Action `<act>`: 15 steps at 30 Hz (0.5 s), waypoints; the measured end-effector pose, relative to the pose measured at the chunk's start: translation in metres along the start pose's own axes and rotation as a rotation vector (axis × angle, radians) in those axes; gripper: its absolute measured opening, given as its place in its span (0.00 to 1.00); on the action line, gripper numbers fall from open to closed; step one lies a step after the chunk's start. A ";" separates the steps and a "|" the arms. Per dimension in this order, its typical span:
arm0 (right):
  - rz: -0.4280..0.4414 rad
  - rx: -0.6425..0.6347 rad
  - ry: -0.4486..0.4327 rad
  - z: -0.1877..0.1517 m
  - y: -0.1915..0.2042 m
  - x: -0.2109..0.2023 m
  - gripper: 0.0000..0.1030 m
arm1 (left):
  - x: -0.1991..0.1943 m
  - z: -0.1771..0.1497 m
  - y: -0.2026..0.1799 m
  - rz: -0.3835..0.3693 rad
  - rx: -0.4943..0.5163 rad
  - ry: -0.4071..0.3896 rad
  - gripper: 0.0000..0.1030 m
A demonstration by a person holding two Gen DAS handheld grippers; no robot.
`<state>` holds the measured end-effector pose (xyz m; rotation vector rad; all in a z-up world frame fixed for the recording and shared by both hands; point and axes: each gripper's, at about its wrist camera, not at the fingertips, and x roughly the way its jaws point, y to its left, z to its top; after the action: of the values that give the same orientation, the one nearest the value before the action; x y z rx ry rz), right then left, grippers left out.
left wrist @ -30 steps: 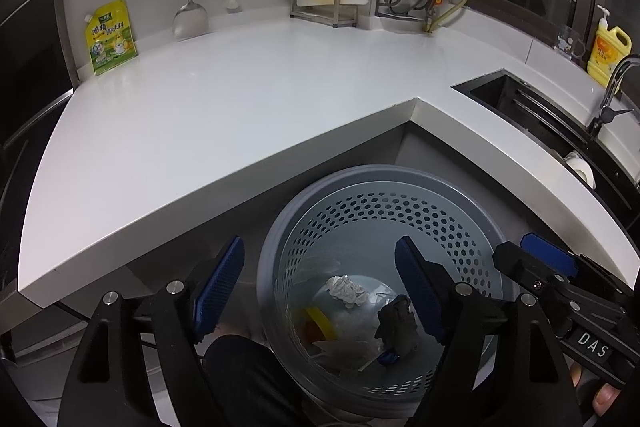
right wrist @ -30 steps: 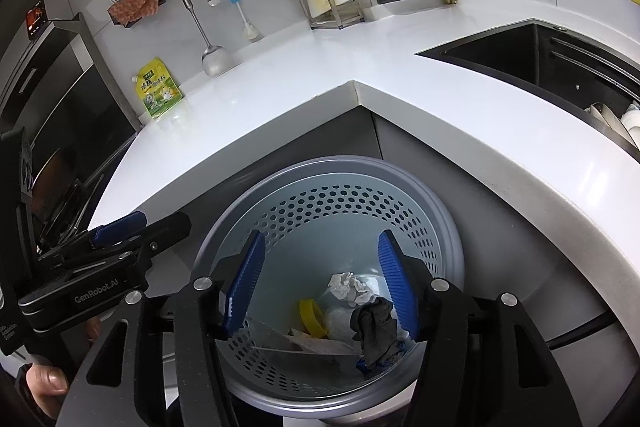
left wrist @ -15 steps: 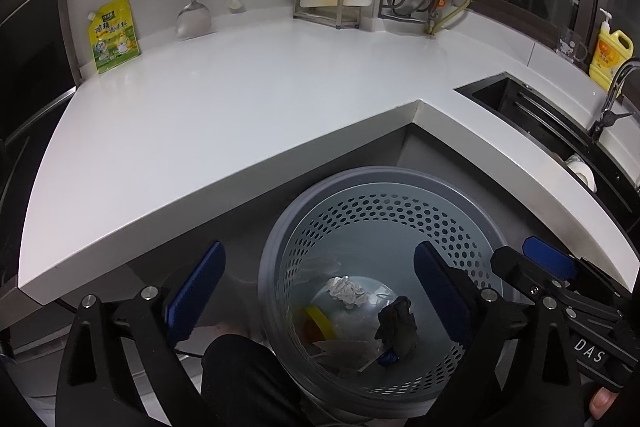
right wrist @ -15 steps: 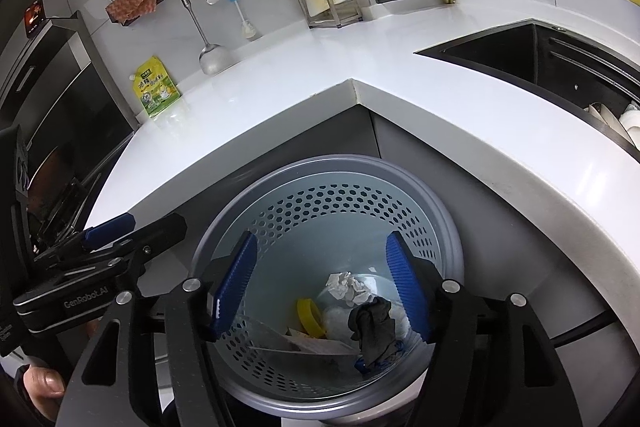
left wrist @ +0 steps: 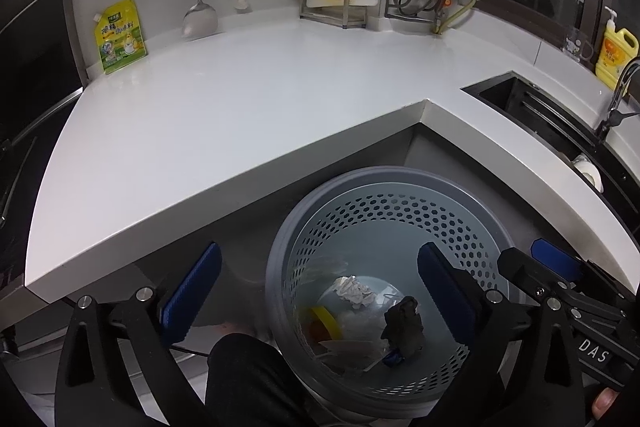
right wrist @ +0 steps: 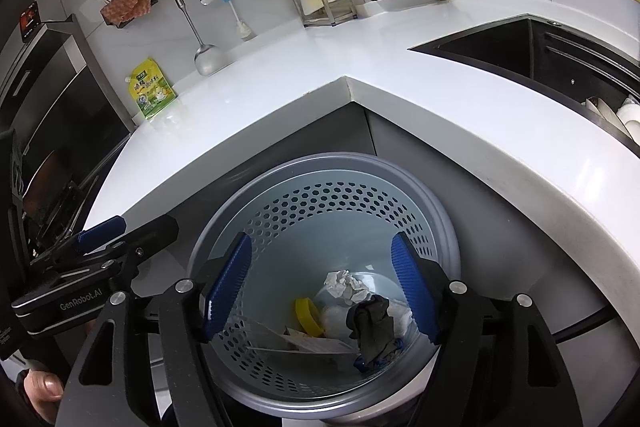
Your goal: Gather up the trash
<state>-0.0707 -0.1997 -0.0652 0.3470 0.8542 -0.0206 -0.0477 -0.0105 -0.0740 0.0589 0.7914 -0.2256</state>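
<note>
Both the left gripper [left wrist: 318, 291] and the right gripper [right wrist: 320, 287] hang wide apart and hold nothing above the perforated bin [right wrist: 440, 227]. Inside it lie a crumpled paper [right wrist: 344, 285], a dark rag [right wrist: 372, 323] and a yellow ring [right wrist: 308, 315]. The white counter [left wrist: 240, 115] wraps around the bin; a green packet [left wrist: 119, 35] leans against the wall, and a sink [right wrist: 520, 47] lies to the right.
</note>
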 end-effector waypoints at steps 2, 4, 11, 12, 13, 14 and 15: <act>0.000 -0.001 0.000 0.000 0.000 0.000 0.68 | 0.000 0.000 0.000 0.003 0.001 -0.002 0.94; 0.000 -0.001 -0.001 0.000 0.000 0.000 0.68 | 0.000 0.000 0.000 0.006 0.002 -0.003 0.94; 0.000 0.000 0.001 0.000 0.000 0.000 0.68 | -0.001 -0.001 -0.001 0.013 0.006 -0.003 0.94; 0.000 0.000 0.002 0.000 0.000 0.000 0.68 | 0.000 -0.001 -0.001 0.014 0.008 -0.003 0.94; 0.000 -0.001 0.003 0.000 0.000 0.000 0.68 | -0.001 -0.001 -0.001 0.016 0.009 -0.003 0.94; -0.001 -0.001 0.004 -0.001 0.000 0.000 0.68 | -0.001 -0.001 -0.001 0.019 0.010 -0.006 0.94; -0.001 -0.001 0.004 -0.001 0.000 0.001 0.69 | -0.002 0.000 -0.001 0.024 0.011 -0.010 0.94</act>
<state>-0.0708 -0.1997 -0.0661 0.3457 0.8583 -0.0202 -0.0495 -0.0111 -0.0729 0.0779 0.7792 -0.2072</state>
